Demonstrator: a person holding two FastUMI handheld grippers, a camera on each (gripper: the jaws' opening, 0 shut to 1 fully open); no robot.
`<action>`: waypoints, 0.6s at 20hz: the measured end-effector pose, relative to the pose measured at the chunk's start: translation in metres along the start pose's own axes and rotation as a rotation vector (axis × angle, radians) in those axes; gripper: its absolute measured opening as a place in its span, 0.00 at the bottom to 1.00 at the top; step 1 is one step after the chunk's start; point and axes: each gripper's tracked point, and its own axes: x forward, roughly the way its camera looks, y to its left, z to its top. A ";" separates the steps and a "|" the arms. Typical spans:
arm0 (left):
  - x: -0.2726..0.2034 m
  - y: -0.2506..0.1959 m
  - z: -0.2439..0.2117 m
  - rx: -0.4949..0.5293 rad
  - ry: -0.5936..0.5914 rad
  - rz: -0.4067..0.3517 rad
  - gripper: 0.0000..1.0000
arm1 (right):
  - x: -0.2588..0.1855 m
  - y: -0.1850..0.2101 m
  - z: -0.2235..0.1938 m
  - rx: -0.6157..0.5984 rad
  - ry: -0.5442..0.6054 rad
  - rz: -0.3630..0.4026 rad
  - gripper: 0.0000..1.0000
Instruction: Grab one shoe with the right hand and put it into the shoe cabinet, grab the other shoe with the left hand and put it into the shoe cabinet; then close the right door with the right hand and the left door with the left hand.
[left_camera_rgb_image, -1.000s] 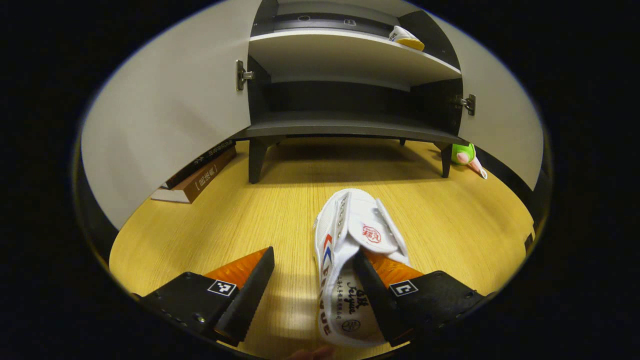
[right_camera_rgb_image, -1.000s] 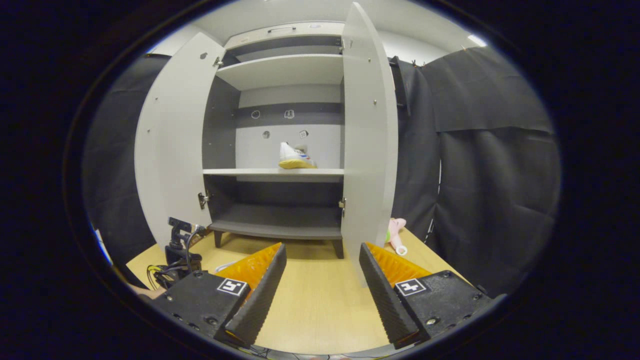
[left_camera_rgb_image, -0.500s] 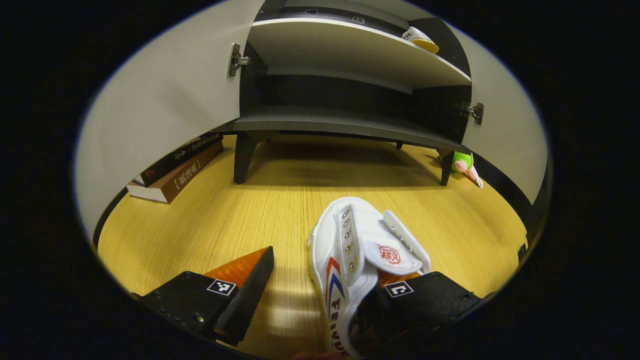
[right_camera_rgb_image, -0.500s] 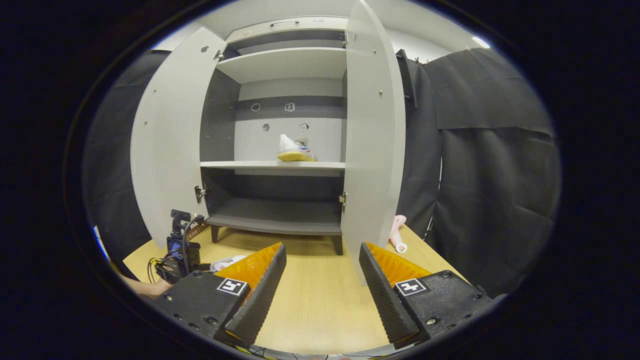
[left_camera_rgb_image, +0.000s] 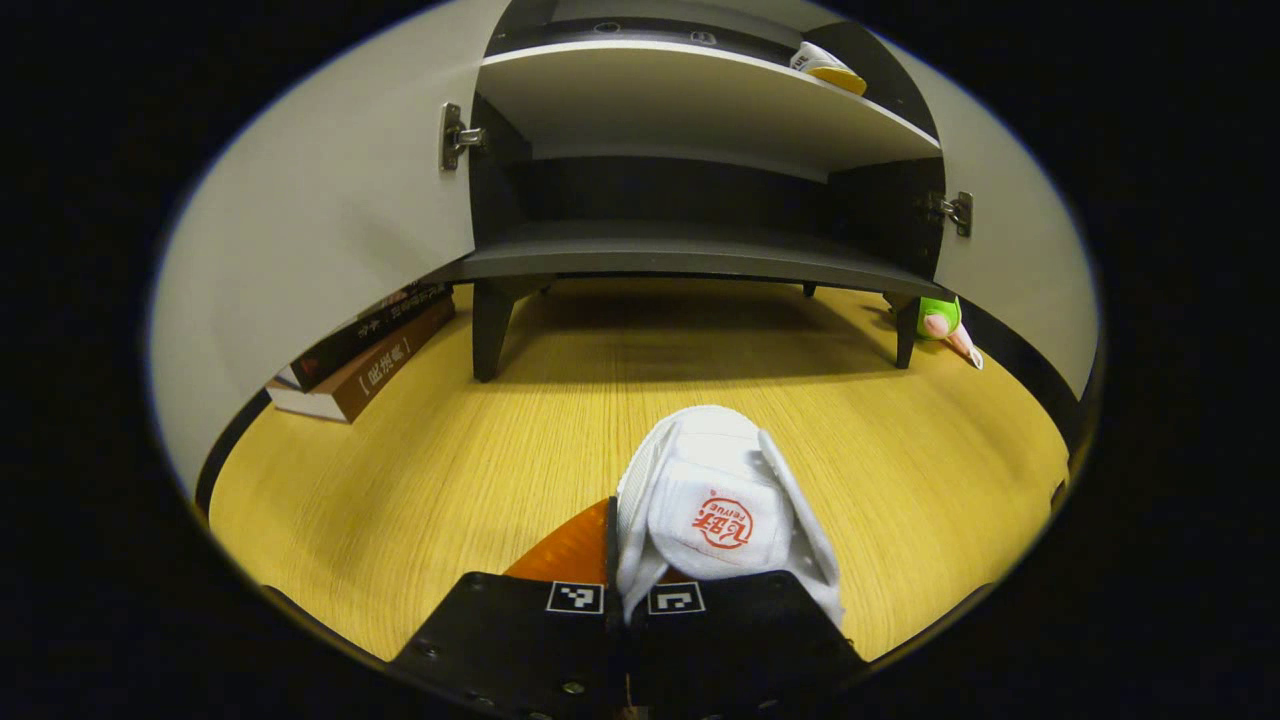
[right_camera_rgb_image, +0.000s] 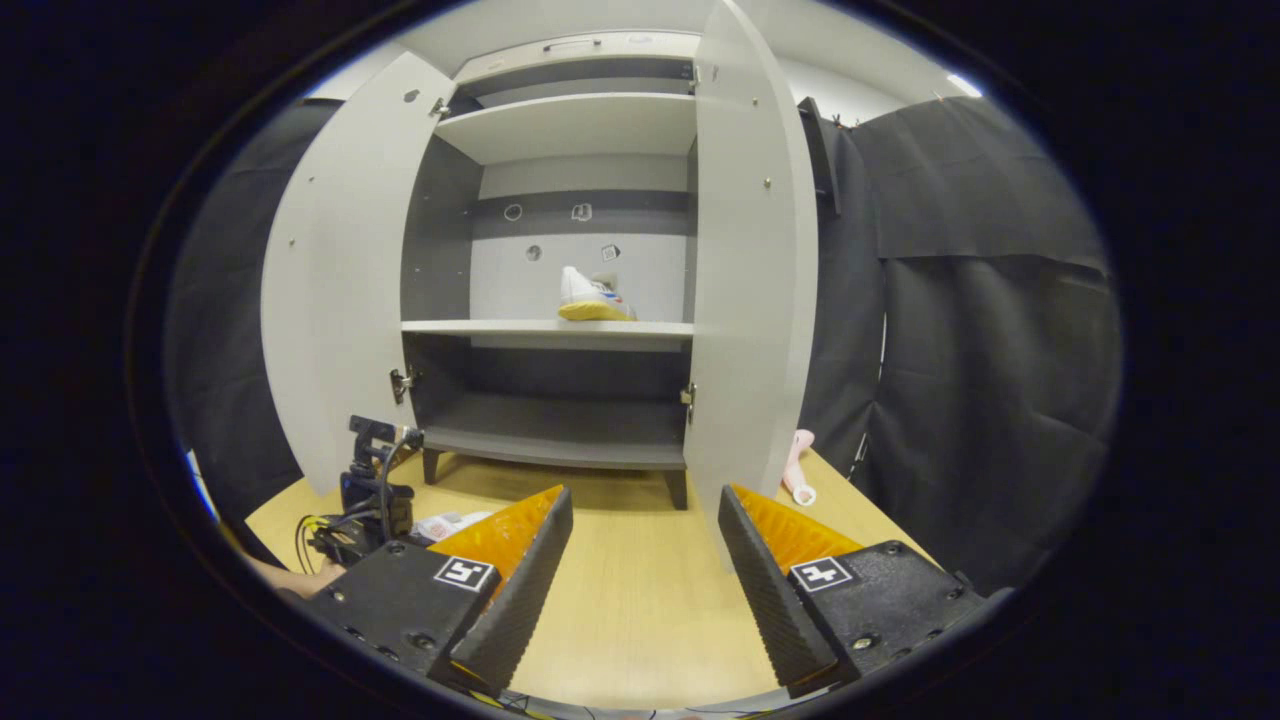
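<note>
Your left gripper (left_camera_rgb_image: 625, 590) has its fingers pinching the white shoe (left_camera_rgb_image: 715, 505), toe toward the shoe cabinet (left_camera_rgb_image: 690, 250) at 12 o'clock. Your right gripper (right_camera_rgb_image: 645, 560) hangs with fingers spread; the other shoe (right_camera_rgb_image: 594, 297) sits on the shelf (right_camera_rgb_image: 500, 327) at 12 o'clock.

Wooden floor (left_camera_rgb_image: 480, 470): shoe cabinet (left_camera_rgb_image: 700, 255) at far side; stacked books (left_camera_rgb_image: 365, 350) far left; green-and-pink toy (left_camera_rgb_image: 940, 322) far right; white shoe (left_camera_rgb_image: 715, 500) near. Middle shelf (right_camera_rgb_image: 545, 327): second shoe (right_camera_rgb_image: 592, 297).
</note>
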 end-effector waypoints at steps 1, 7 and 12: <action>-0.016 0.004 0.011 0.007 -0.029 0.037 0.13 | 0.000 0.002 0.000 -0.002 0.000 0.006 0.93; -0.128 -0.014 0.167 -0.043 -0.309 -0.024 0.01 | 0.004 0.017 -0.003 0.007 0.000 0.048 0.93; -0.140 -0.020 0.311 -0.045 -0.421 -0.045 0.01 | -0.002 0.027 0.004 0.006 -0.032 0.085 0.93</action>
